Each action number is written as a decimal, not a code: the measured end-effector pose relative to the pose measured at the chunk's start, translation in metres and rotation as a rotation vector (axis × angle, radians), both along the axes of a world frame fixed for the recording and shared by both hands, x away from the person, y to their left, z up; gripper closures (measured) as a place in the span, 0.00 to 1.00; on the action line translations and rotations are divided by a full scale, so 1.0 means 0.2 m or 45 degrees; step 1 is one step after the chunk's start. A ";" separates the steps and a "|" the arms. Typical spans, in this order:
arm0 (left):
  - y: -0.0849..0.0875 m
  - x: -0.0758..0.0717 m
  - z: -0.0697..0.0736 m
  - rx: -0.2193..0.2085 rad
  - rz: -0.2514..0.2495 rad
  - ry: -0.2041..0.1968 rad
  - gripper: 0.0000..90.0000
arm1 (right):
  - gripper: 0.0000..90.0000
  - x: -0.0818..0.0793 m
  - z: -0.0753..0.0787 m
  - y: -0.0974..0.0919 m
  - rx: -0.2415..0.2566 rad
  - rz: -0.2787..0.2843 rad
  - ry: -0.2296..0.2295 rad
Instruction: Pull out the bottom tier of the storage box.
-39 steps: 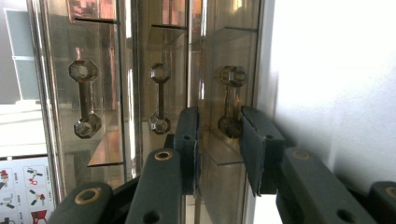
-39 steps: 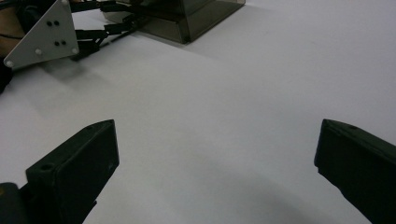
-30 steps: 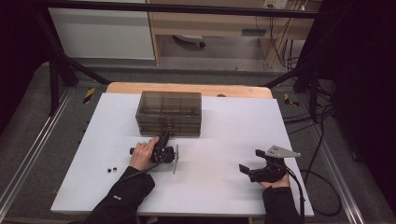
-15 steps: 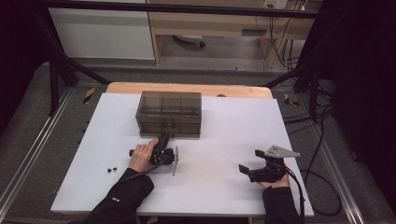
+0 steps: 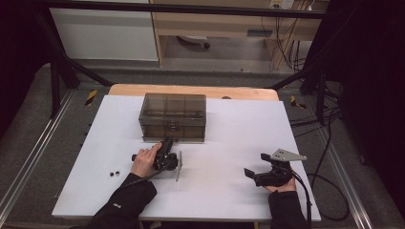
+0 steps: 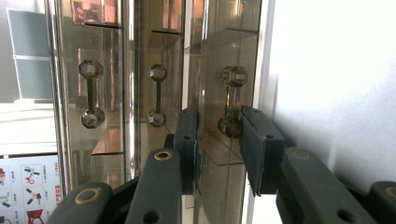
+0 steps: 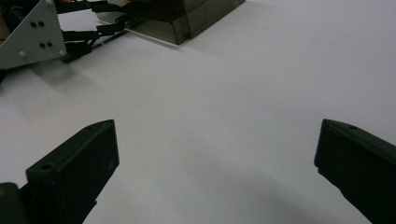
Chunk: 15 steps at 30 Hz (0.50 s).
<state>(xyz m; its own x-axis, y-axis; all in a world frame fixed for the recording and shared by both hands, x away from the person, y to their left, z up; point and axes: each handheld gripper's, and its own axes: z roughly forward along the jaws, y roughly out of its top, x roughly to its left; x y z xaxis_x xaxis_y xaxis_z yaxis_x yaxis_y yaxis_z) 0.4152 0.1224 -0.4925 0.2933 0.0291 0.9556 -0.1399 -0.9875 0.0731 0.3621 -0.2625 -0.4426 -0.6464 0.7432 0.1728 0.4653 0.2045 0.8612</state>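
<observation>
1. Centre-left of the high view: your left gripper (image 5: 167,142) hasn't shifted in the last second. Its jaws are half-spread either side of the drawer handle (image 6: 232,100), gap visible, no pinch yet.
2. Upper centre: drawer box (image 5: 173,117) unmoved, drawers look shut, so the pull isn't started.
3. Lower right: your right gripper (image 5: 256,165) is spread wide, empty, unmoved.

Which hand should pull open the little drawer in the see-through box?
The left. The left gripper already has its jaws on either side of a drawer handle on the smoky drawer box. The right gripper sits open on the white table, away from the box.
</observation>
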 end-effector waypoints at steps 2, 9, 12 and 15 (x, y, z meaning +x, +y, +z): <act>0.00 0.00 0.00 -0.003 -0.003 -0.001 0.77 | 0.00 0.00 0.00 0.00 -0.002 0.001 0.000; 0.00 -0.01 0.00 0.004 0.002 0.001 0.77 | 0.00 0.00 0.00 0.00 -0.002 0.003 0.000; 0.00 -0.02 0.00 0.000 -0.002 0.000 0.77 | 0.00 0.00 0.00 0.00 0.000 0.004 0.003; 0.00 -0.02 0.00 0.000 -0.002 0.000 0.77 | 0.00 0.00 0.00 0.00 -0.002 0.003 0.002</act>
